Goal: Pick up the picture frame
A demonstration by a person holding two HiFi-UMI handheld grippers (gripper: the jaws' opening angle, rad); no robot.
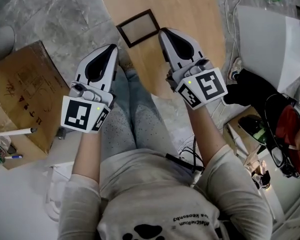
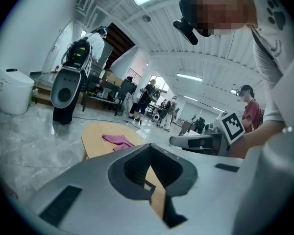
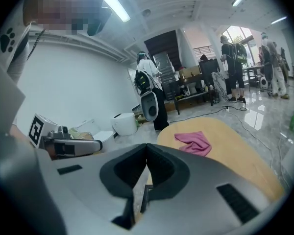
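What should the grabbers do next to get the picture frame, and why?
Probably open the jaws of the right gripper and ease it forward to the near edge of the picture frame. It and the left gripper are both shut and hold nothing, and the frame lies flat on the wooden table just ahead of their tips.

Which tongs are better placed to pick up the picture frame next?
Right, probably. The right tongs sit shut at the right edge of the picture frame, over the table; the left tongs, also shut, hang short of its near corner. Open first.
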